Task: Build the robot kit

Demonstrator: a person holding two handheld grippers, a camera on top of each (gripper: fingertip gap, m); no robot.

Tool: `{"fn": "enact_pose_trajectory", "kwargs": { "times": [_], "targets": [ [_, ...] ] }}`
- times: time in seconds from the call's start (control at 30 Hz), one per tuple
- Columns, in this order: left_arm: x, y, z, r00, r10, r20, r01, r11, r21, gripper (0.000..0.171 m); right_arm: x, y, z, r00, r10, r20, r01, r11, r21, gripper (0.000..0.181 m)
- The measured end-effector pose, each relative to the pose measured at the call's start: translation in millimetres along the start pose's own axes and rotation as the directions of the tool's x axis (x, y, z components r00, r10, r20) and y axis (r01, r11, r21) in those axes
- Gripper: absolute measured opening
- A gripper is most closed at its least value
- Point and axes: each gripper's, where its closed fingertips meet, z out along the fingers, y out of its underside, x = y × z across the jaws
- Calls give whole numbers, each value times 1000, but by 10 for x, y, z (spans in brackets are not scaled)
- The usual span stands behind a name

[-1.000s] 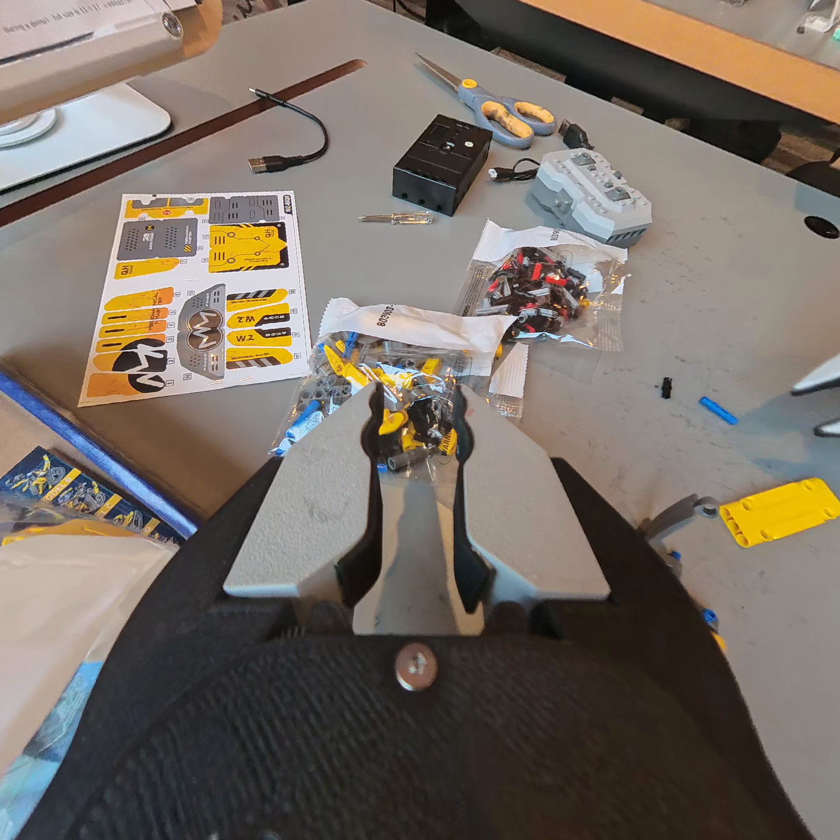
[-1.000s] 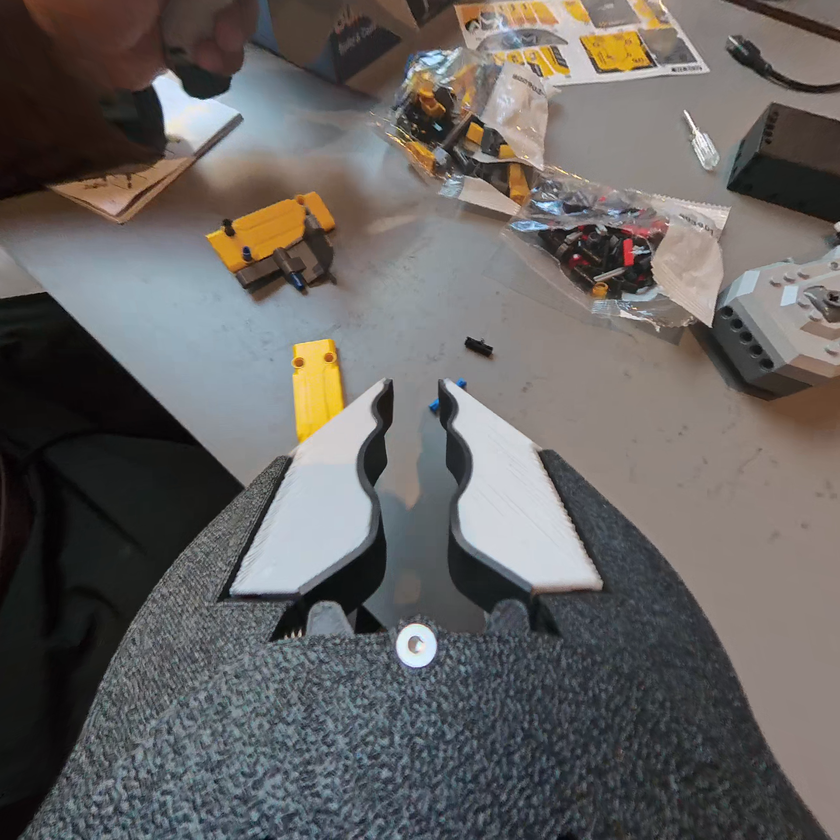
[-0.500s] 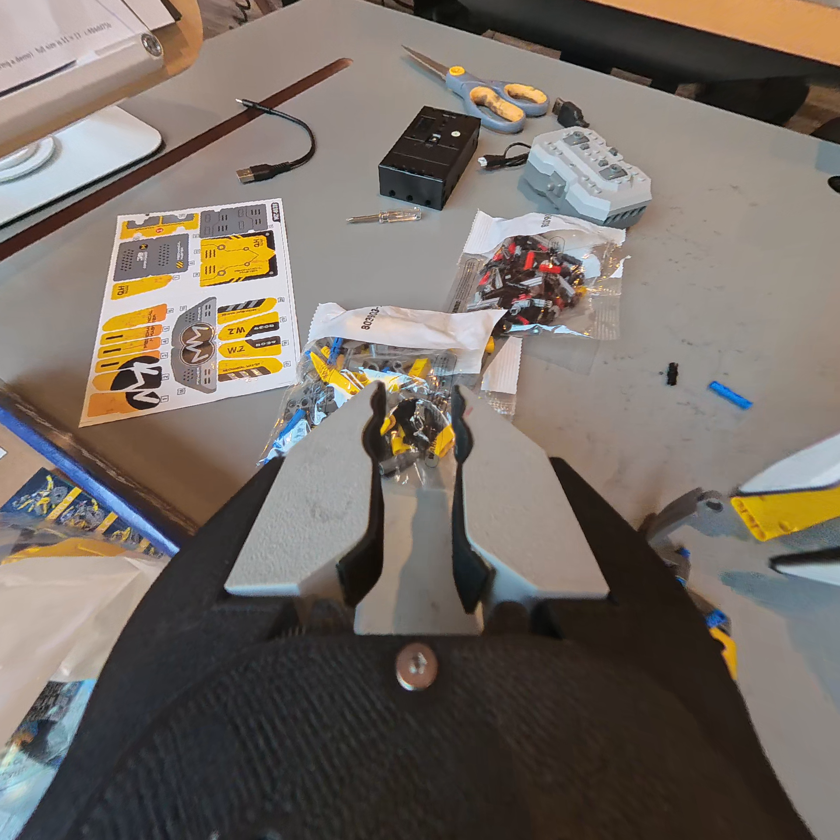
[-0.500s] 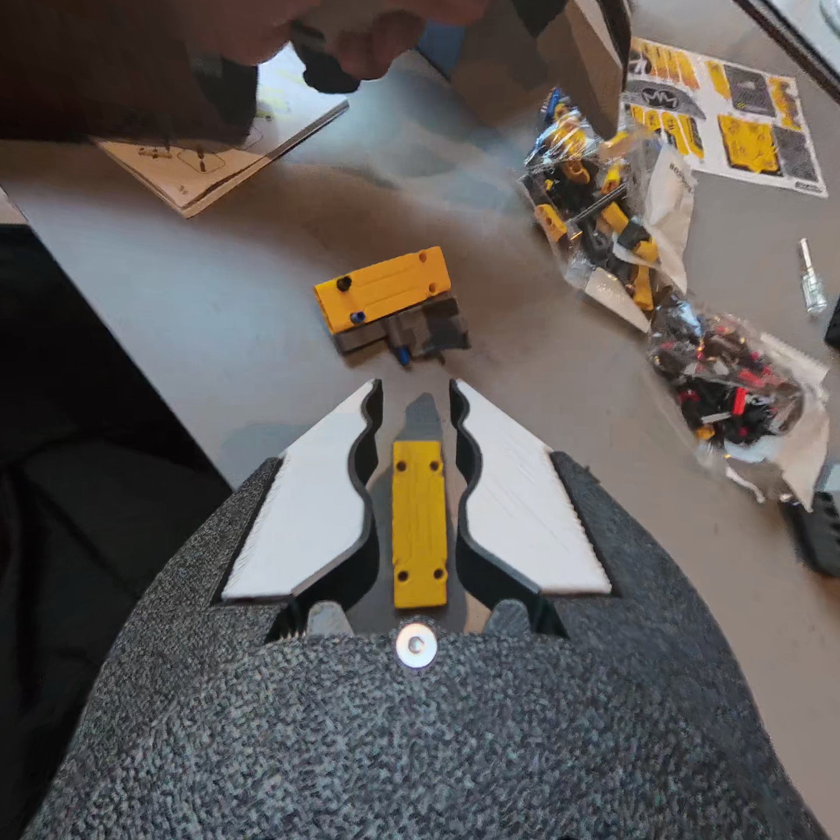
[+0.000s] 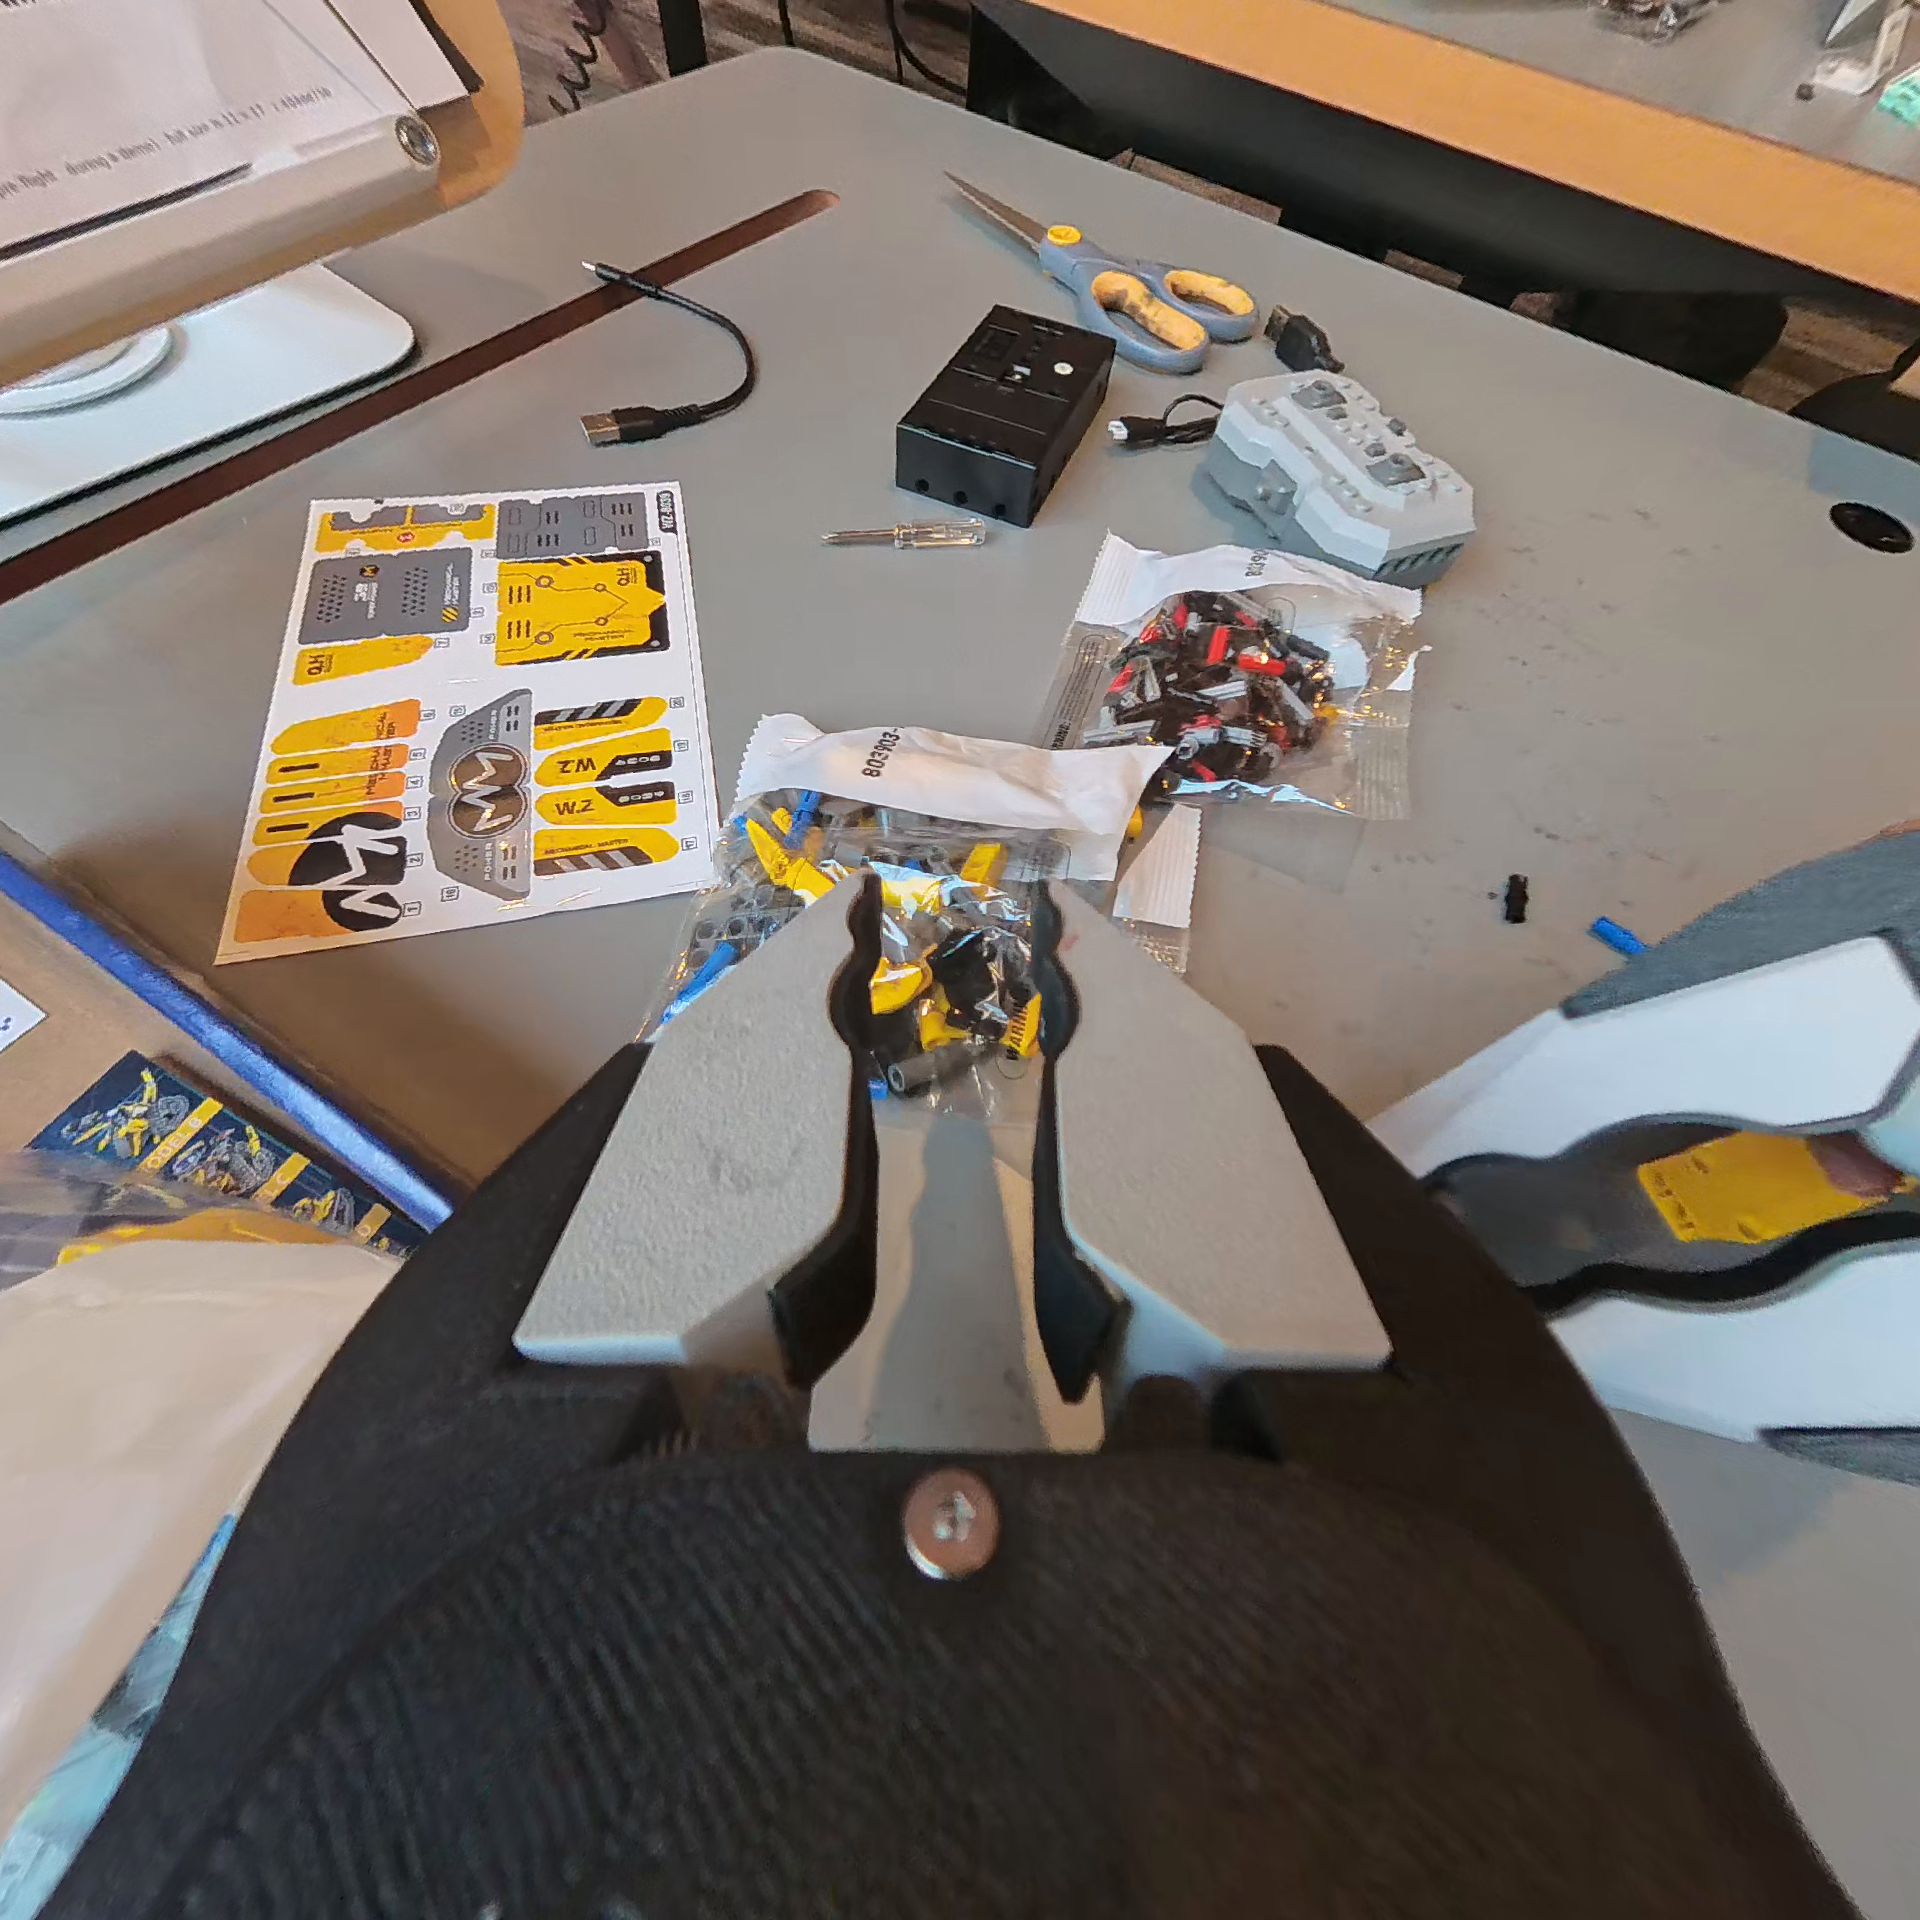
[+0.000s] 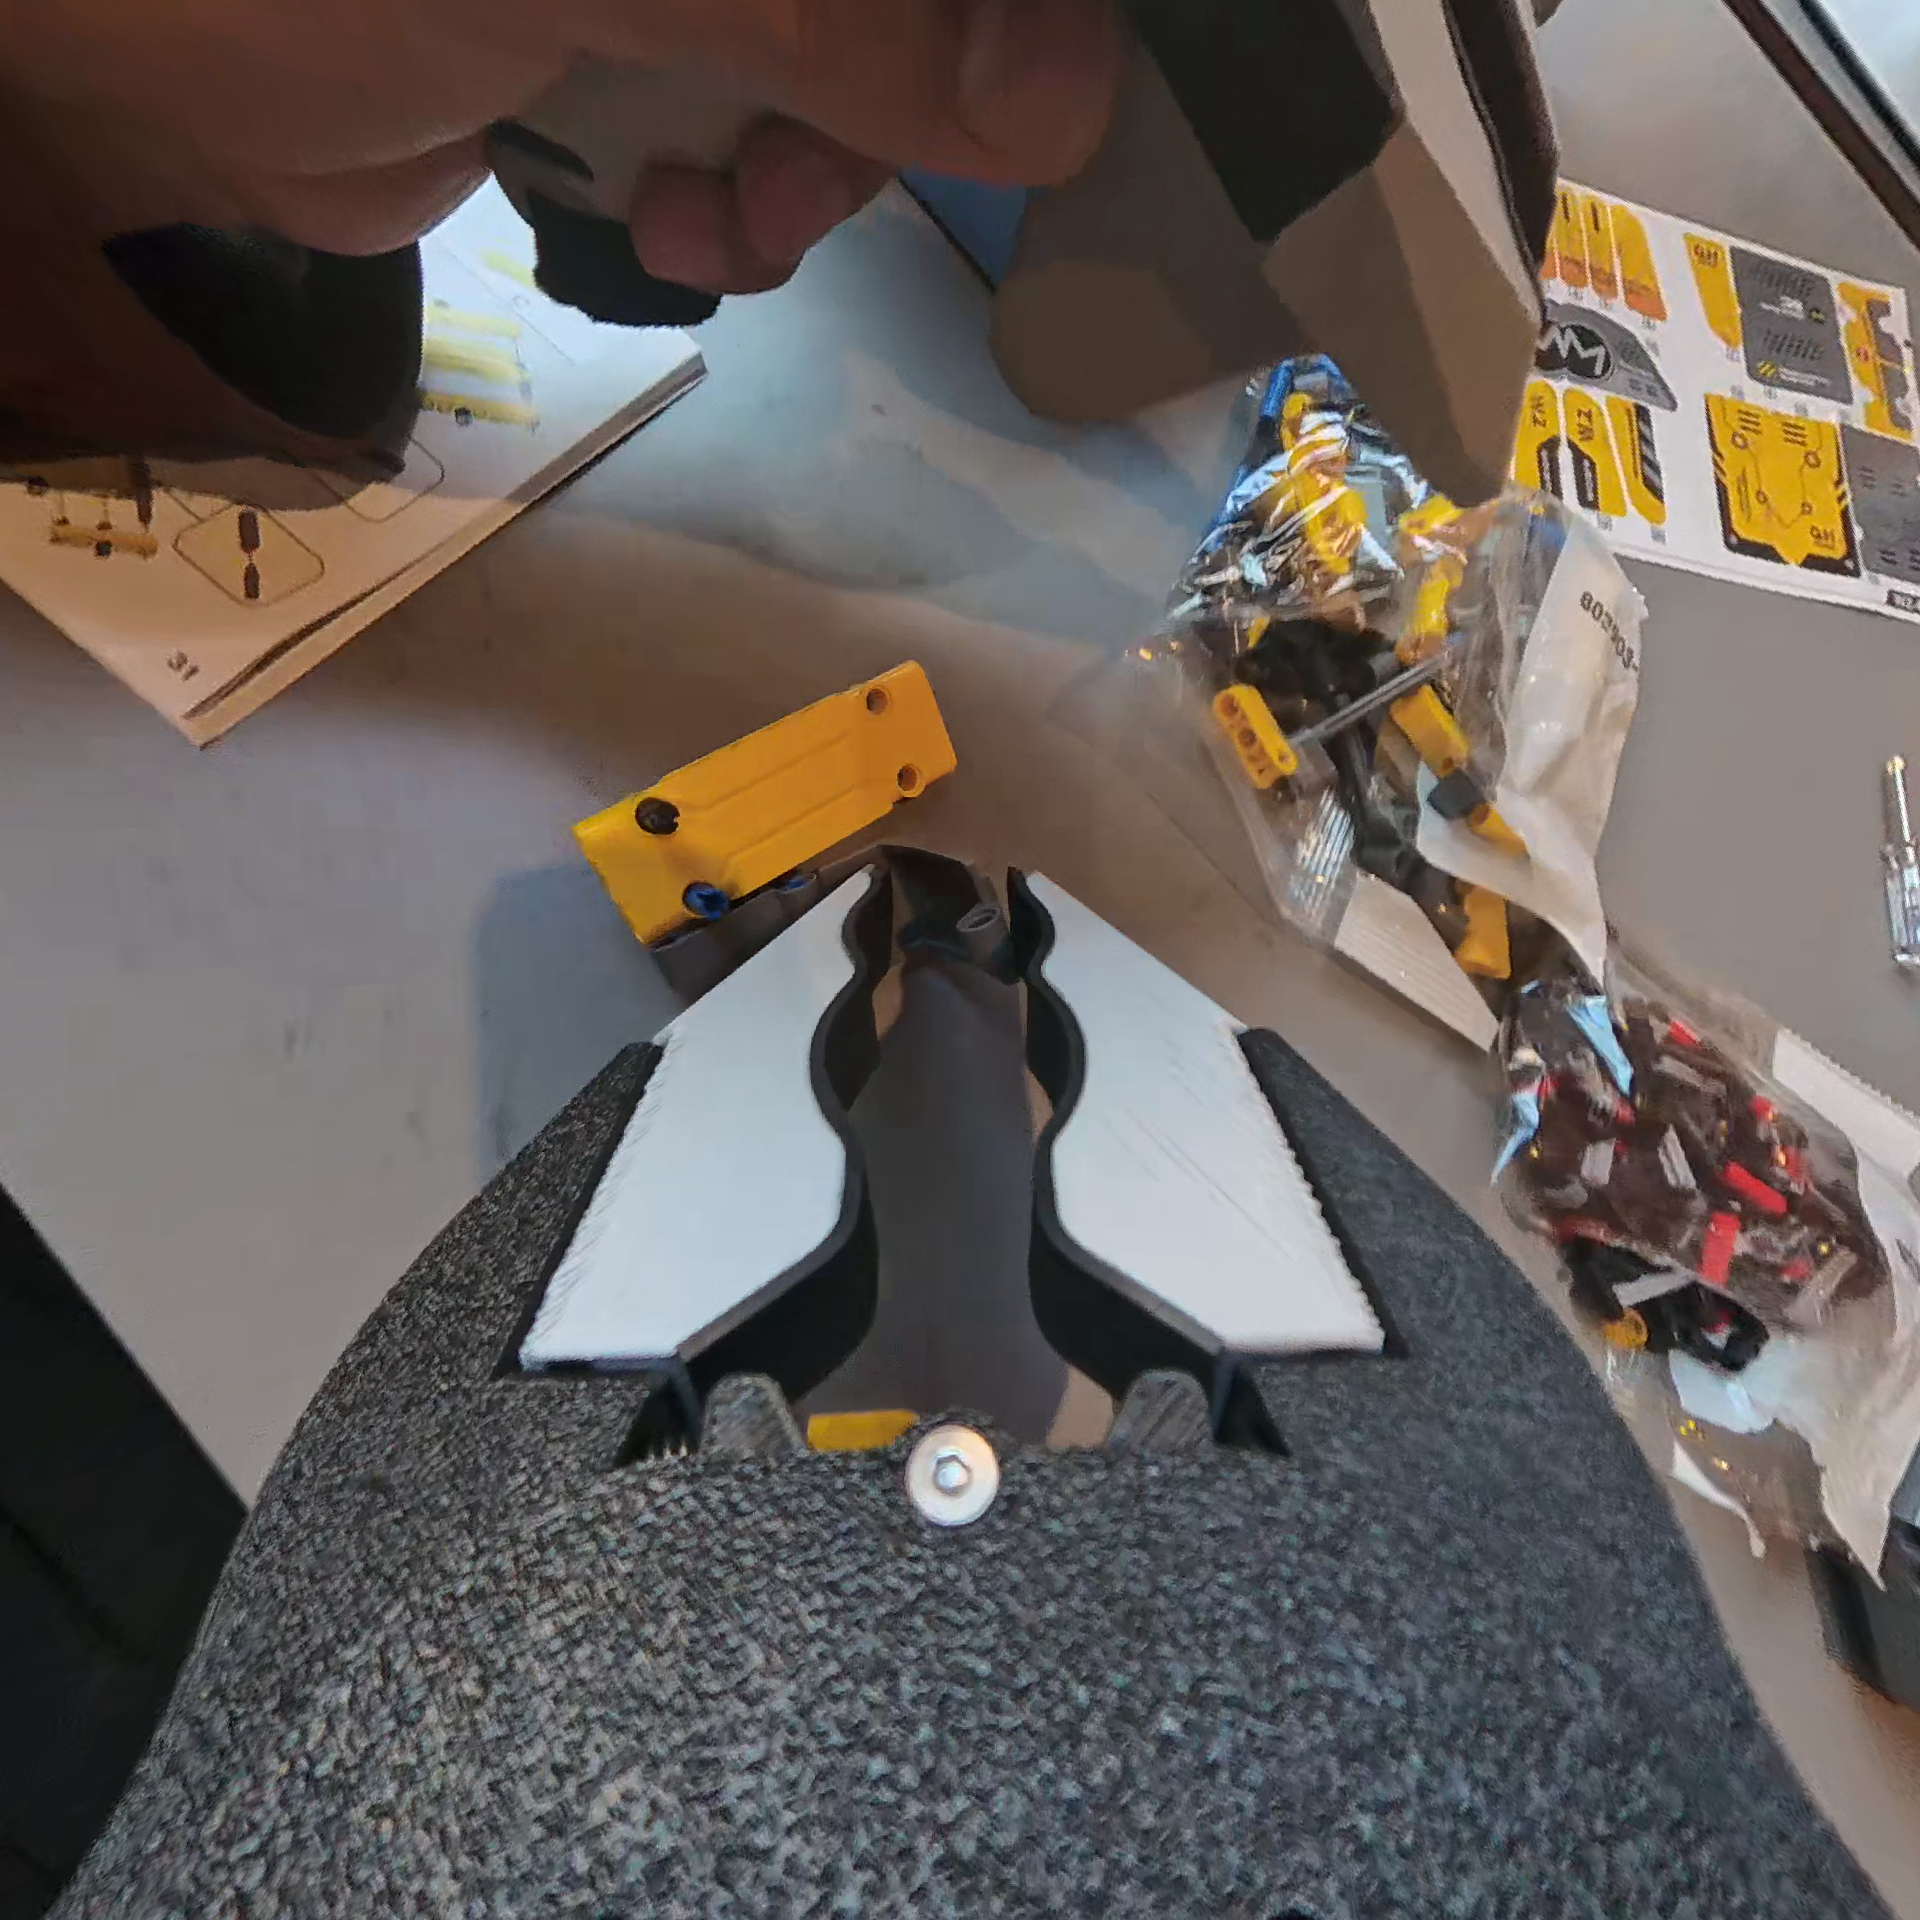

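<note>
Sitting right at the tips of the right tongs (image 6: 940, 914) is the yellow-and-grey brick assembly (image 6: 769, 805): its yellow panel runs off toward 10 o'clock from the tips, and its grey end pokes into the gap between them. Those tongs are spread, nothing pinched. A second yellow panel (image 6: 860, 1429) shows deep down at the base of the gap, at 6 o'clock from the tips; in the left wrist view the same yellow panel (image 5: 1756, 1195) sits under the right tongs (image 5: 1455, 1153), which come in from 3 o'clock.

The left tongs (image 5: 951, 935) are spread too, hovering over the bag of yellow parts (image 5: 914, 831), holding nothing. At 1 o'clock from them lies the bag of red and black parts (image 5: 1216, 686), then the grey hub (image 5: 1340, 478), black box (image 5: 1003, 410) and scissors (image 5: 1132, 291) further out around 12 to 1. A small screwdriver (image 5: 904, 535) is at 12, the sticker sheet (image 5: 468, 707) at 10 and a short USB cable (image 5: 675, 364) at 11. All of it rests on the grey surface (image 5: 1662, 675). In the right wrist view a booklet (image 6: 260, 571) sits at 10 o'clock, with a hand (image 6: 468, 114) above it.
</note>
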Motion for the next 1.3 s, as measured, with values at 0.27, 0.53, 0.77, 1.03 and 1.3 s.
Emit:
{"fn": "enact_pose_trajectory", "kwargs": {
  "times": [0.27,0.53,0.77,1.03,1.3],
  "targets": [
    [1,-56,-53,1000,1,0,-1,1000,23,25,27,-185,159,1000,8,15,-8,1000,3,23],
    [18,-104,-100,1000,10,0,-10,999,43,25,187,76,-441,989,149,-7,-148,986,73,25],
    [90,-95,-64,999,35,-4,-35,999,35,24,225,674,-948,957,282,-69,-276,958,82,30],
    [107,-84,-52,999,46,-2,-46,998,31,24,-47,930,-917,974,227,-27,-226,974,35,44],
    [105,-82,-49,999,45,-3,-45,999,29,24,-159,931,-766,986,169,3,-169,986,2,29]
  ]
}}
